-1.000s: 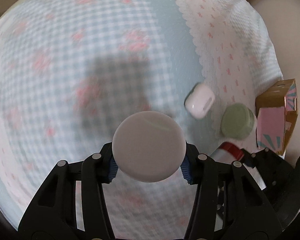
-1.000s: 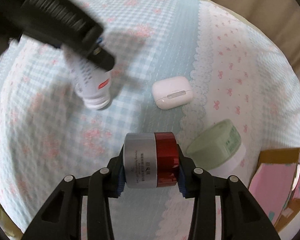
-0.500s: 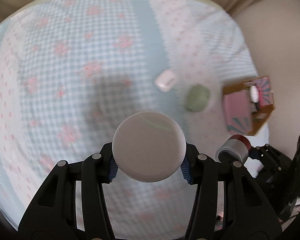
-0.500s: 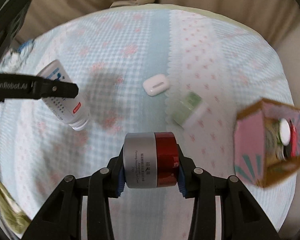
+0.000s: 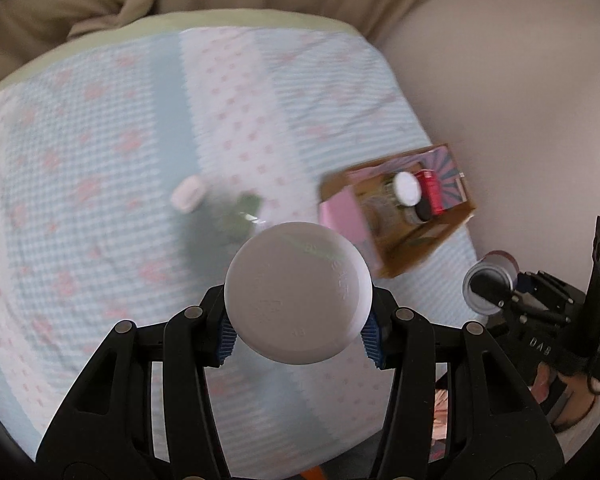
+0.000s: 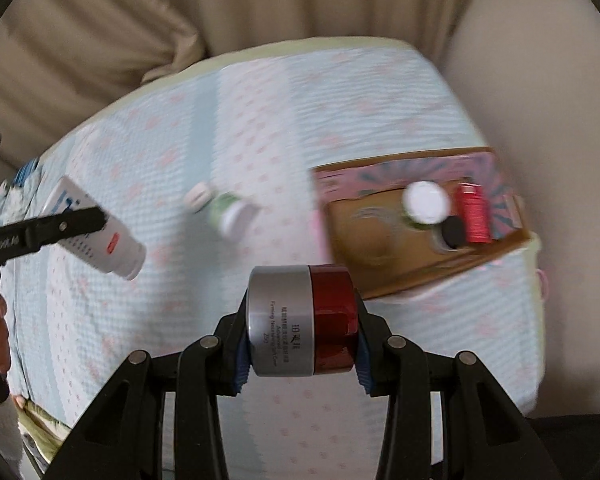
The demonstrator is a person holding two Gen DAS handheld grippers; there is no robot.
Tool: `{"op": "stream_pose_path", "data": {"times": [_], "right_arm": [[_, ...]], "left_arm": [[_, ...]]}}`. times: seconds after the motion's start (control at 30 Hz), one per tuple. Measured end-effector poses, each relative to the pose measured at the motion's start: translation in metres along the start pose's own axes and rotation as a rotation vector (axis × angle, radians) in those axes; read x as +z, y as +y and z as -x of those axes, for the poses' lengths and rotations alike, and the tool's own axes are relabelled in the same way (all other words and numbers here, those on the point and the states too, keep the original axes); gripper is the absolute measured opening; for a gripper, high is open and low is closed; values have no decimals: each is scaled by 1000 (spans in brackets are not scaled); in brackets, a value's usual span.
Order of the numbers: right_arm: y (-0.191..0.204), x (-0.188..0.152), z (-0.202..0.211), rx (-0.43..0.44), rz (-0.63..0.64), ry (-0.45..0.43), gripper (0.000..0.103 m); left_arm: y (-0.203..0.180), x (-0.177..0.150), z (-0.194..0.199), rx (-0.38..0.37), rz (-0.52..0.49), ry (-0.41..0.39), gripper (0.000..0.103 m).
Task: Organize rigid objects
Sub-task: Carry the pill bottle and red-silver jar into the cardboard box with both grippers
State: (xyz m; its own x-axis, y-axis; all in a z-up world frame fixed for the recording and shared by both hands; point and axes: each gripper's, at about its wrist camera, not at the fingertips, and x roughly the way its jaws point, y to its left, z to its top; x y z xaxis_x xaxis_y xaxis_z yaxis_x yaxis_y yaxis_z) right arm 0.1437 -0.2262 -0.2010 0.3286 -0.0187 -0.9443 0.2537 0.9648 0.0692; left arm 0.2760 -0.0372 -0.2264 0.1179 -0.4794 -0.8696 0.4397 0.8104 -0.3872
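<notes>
My left gripper (image 5: 298, 338) is shut on a white bottle (image 5: 298, 292), seen end-on, held above the bed; it also shows in the right wrist view (image 6: 100, 224). My right gripper (image 6: 300, 354) is shut on a silver and red jar (image 6: 303, 322), held in the air; the jar also shows at the right in the left wrist view (image 5: 488, 282). A pink-lined cardboard box (image 6: 384, 256) lies on the bed at the right with a white-capped item (image 6: 426, 202) and a red item (image 6: 476, 220) inside. The box also shows in the left wrist view (image 5: 400, 256).
A white earbuds case (image 6: 198, 196) and a green jar (image 6: 232, 214) lie on the blue and pink patterned bedcover (image 6: 260, 128), left of the box. Beige curtains (image 6: 180, 20) hang behind the bed. The bed's right edge runs just beyond the box.
Both grippers have risen and pulled back from the bed with their objects still held. The box has come into fuller view at the right.
</notes>
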Motion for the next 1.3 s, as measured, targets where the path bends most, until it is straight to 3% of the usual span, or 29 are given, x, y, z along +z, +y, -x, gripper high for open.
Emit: {"op": "stream_pose_path", "data": {"times": [0.17,0.37,0.63,0.9,1.3], "right_arm": [[-68,6,14,2,-22,-13,38],[-142,19,4,5,-27,2,38],[-211,42,-36,23,-17,50,38],[-222,54,-91,82,-10,116,38],[-182,39,-166,195,80,183,38]], "left_arm": [[-61,15,-22,-16,12,-11,46],[-128,34,-77,-25,22,9,46],[-165,48,-154,-5,53,82,46],[-164,66,-216,73,30,170,46],[-162,70,-266,173,-75,275,46]]}}
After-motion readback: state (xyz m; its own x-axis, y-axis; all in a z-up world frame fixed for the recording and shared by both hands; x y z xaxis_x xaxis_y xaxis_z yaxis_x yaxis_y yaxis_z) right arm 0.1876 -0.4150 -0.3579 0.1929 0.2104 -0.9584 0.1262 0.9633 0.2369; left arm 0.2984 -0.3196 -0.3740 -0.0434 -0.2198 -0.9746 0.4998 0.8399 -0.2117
